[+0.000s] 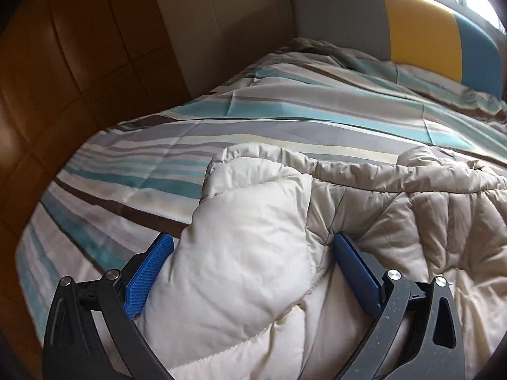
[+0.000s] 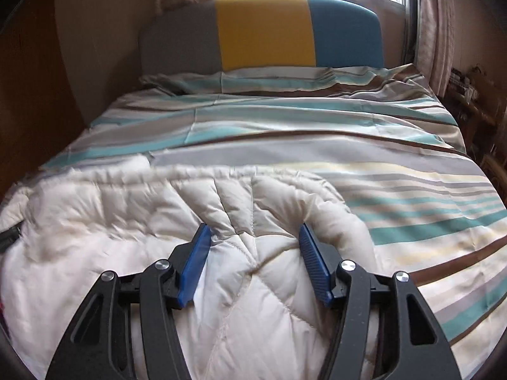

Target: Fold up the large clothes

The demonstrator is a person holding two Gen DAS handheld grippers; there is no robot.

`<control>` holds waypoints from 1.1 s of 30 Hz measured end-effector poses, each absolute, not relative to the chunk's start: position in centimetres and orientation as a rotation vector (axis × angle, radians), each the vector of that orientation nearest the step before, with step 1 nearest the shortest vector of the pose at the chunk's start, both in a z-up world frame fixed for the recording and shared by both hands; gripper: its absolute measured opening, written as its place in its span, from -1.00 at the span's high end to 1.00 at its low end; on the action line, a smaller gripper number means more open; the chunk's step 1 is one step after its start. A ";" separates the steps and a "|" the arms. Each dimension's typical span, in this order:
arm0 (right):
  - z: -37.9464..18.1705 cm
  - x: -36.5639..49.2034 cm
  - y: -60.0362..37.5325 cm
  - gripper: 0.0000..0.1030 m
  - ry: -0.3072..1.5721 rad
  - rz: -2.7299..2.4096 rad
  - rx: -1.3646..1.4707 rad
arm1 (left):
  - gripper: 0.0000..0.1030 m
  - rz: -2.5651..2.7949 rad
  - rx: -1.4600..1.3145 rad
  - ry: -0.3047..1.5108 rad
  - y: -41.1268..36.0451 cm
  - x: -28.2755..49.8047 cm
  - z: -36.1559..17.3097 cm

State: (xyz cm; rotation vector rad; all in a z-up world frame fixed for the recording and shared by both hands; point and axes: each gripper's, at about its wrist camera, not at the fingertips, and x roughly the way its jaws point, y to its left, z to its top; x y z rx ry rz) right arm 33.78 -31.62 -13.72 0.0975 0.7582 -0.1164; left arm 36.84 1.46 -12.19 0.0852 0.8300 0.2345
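Blue pads (image 1: 149, 280) of the left gripper (image 1: 253, 247) press a thick fold of the cream jacket (image 1: 253, 253), while the right gripper (image 2: 253, 234) stands half-spread with its pads (image 2: 312, 262) touching a bunched ridge of the same jacket (image 2: 95, 237). The jacket lies across the near edge of the bed's striped duvet (image 2: 317, 145). Beyond, at the far edge, rises a grey, yellow and blue headboard (image 2: 263, 31).

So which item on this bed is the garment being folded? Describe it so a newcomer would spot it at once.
Start at the bed's grey, yellow and blue panelled headboard and come down the teal, grey and brown striped duvet cover to its near end. There lies a cream quilted puffer coat, the only plain, puffy, stitched thing on the smooth stripes.
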 end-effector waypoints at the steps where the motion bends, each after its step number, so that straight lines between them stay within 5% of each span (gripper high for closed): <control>1: -14.0 33.7 -31.4 -0.14 0.756 -0.123 0.079 | -0.94 0.228 0.075 0.825 1.6 36.8 -12.5; 16: -15.1 34.7 -30.8 -0.20 0.794 -0.140 0.032 | -0.94 0.175 -0.044 0.906 3.0 36.6 -13.0; 33: -10.8 26.0 -27.8 -0.36 0.729 -0.078 0.041 | -0.94 0.251 -0.199 0.794 9.2 22.3 -10.5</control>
